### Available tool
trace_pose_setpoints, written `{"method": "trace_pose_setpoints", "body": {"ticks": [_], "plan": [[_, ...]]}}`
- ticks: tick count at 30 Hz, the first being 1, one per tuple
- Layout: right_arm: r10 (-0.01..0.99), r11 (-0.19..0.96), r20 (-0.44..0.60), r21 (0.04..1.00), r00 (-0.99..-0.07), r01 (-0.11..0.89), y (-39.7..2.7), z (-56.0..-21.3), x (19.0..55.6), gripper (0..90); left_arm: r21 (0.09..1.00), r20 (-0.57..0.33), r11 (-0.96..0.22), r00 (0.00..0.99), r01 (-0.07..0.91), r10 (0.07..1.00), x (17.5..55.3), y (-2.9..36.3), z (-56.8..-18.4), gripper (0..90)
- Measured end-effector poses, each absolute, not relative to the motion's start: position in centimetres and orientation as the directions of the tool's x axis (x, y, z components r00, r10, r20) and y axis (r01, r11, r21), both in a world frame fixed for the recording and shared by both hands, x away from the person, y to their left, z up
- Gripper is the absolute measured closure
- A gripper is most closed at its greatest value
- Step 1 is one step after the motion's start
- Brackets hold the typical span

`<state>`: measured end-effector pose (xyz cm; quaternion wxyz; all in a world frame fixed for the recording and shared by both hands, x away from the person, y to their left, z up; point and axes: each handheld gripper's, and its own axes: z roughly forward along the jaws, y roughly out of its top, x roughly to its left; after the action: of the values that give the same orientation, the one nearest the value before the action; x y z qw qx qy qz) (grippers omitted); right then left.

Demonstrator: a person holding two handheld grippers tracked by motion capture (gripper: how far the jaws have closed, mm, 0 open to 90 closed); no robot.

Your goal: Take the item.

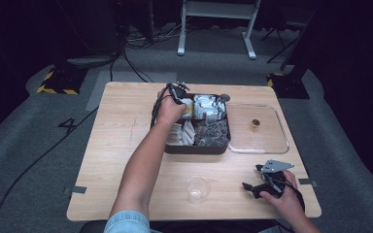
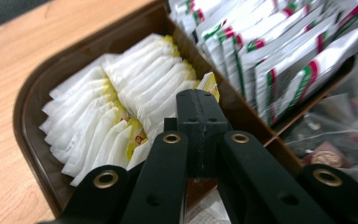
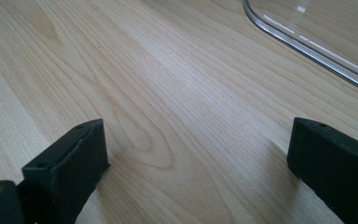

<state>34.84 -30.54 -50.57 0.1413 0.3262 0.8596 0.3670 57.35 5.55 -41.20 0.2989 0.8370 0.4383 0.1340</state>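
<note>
On the left, our left gripper [image 2: 198, 116] hangs over the brown tray [image 1: 194, 148], fingers [image 2: 200, 105] clamped on a white-and-yellow sachet [image 2: 208, 84] at the edge of the packed row [image 2: 121, 107] in the tray's far-left compartment. We judge this the pick step; next we need a clean lift clear of the neighbours. Further right sit a clear cup [image 1: 197, 189] and a clear lid [image 1: 258, 130]. Our right gripper [image 1: 252, 178] rests on the tabletop [image 3: 168, 93], fingers wide apart and empty.
</note>
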Motion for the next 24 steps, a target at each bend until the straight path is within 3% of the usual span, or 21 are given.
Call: {"method": "trace_pose_setpoints", "body": {"ticks": [24], "plan": [[0.663, 0.519, -0.003, 0.722, -0.748, 0.457, -30.6, -50.6, 34.8, 5.0, 0.776, -0.080, -0.379, 0.674, 0.505, 0.734, 51.4, 7.4, -34.9, 90.0]]}}
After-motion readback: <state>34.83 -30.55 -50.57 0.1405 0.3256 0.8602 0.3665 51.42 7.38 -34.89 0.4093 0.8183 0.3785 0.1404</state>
